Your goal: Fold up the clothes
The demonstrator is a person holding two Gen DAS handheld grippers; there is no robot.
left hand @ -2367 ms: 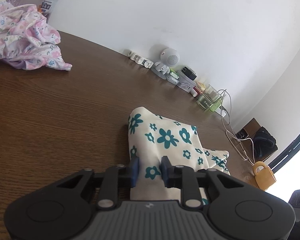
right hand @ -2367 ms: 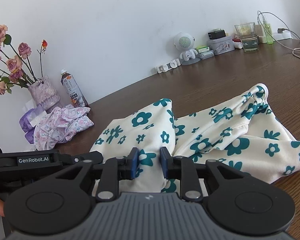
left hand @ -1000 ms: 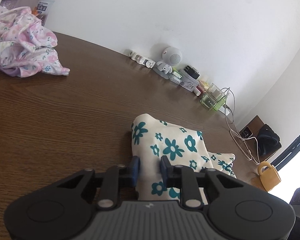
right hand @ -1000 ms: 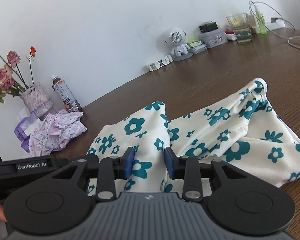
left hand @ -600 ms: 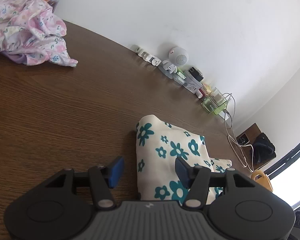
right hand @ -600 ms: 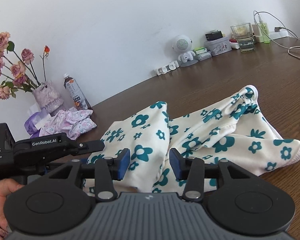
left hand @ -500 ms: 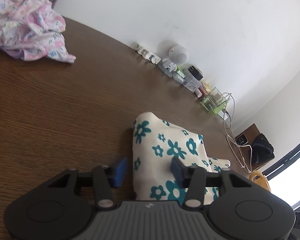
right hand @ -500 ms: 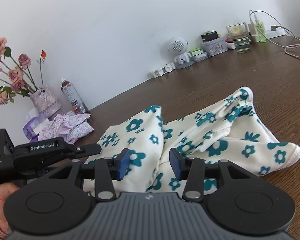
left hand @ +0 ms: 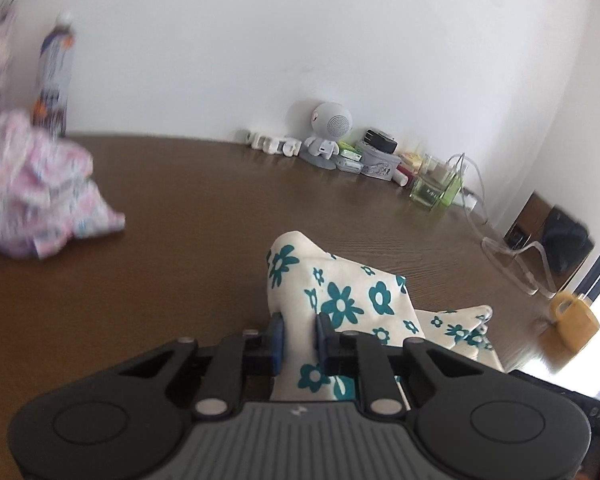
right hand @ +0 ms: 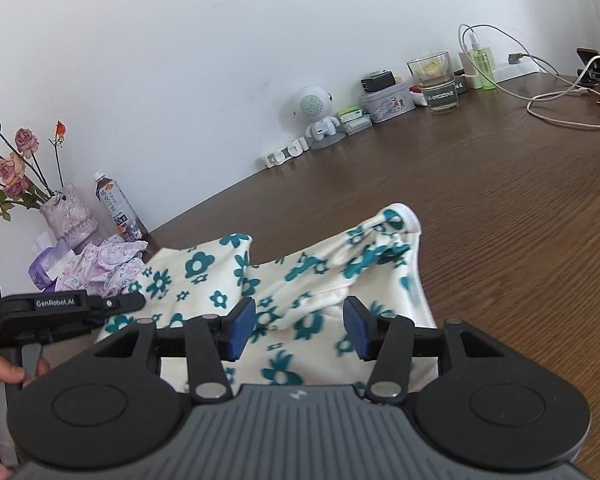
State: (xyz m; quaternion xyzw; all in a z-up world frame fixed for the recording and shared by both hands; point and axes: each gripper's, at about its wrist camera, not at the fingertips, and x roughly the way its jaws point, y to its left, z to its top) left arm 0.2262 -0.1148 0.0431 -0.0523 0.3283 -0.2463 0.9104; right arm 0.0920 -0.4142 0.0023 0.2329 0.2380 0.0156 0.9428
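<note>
Brown table (right hand: 520, 208), left tool (left hand: 298, 338) pinching floral garment (left hand: 340, 300)

A: The garment (right hand: 300, 280) is cream with teal flowers. The table (right hand: 500, 200) is dark brown wood grain.

B: And the heap (left hand: 24, 188) by the bottle (left hand: 54, 76)?

A: Pink and white, small floral print. Each hand-held gripper (right hand: 296, 330) is black with a grey ribbed body and blue pads (right hand: 240, 326).
</note>
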